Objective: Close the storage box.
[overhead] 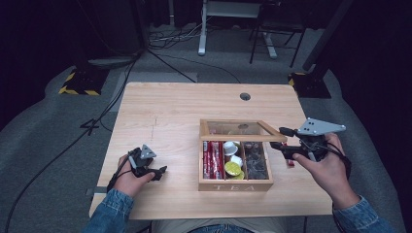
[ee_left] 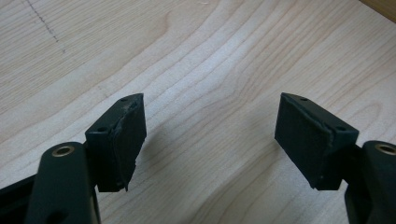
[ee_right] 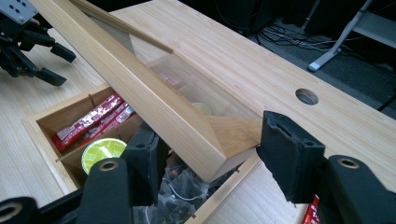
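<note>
High overhead; claw cameras close over table [overhead: 170,111]

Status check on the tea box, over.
Left gripper open, resting on the table. Right gripper open, jaws astride the lid corner, not clamped. Tea box lid half raised. Red packet lies beside the box.

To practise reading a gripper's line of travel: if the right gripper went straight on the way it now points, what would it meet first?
Probably the wooden lid of the tea box: its corner already sits between the right gripper's open jaws, though depth is uncertain.
</note>
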`<state>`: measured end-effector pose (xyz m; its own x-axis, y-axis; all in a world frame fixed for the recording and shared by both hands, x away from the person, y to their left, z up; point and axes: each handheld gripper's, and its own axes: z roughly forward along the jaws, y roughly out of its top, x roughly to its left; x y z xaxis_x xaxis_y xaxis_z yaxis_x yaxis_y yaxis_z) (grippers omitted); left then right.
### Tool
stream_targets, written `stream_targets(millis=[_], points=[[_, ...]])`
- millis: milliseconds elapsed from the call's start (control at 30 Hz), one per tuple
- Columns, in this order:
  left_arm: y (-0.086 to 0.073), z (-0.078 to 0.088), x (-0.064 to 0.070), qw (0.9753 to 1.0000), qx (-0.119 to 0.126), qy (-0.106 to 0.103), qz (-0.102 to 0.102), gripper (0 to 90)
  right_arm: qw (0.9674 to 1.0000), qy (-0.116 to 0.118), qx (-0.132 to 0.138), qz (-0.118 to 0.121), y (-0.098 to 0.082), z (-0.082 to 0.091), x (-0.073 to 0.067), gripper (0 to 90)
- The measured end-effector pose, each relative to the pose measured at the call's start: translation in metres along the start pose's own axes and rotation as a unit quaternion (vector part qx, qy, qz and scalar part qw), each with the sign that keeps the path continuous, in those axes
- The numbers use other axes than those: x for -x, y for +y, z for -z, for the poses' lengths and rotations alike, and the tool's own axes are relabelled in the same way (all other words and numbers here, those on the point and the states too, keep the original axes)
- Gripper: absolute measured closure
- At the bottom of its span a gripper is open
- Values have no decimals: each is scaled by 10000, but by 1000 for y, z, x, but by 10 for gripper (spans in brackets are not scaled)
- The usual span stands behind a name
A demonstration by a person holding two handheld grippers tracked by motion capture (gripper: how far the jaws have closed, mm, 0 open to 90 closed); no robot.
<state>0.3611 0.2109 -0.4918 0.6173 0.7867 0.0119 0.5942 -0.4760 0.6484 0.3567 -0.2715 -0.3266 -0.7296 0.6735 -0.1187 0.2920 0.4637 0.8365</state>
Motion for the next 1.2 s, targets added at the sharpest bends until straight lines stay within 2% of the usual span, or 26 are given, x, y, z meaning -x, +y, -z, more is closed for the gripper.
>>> stream_targets(millis=[467, 667, 933, 1200], points=[[-1, 0, 0, 10000, -17, -6, 18, 253, 9999, -62, -75, 69, -21, -2, -12, 417], [-1, 0, 0, 10000, -16, -8, -4, 253, 9996, -95, -195, 153, -34, -3, -21, 407], [-1, -1, 1, 10000, -35, -25, 21, 253, 9995, -49, -277, 119, -46, -5, -25, 397], [-2, -2, 1, 10000, -65, -31, 39, 251, 9986, -33, -492, 191, -57, -8, -31, 382]])
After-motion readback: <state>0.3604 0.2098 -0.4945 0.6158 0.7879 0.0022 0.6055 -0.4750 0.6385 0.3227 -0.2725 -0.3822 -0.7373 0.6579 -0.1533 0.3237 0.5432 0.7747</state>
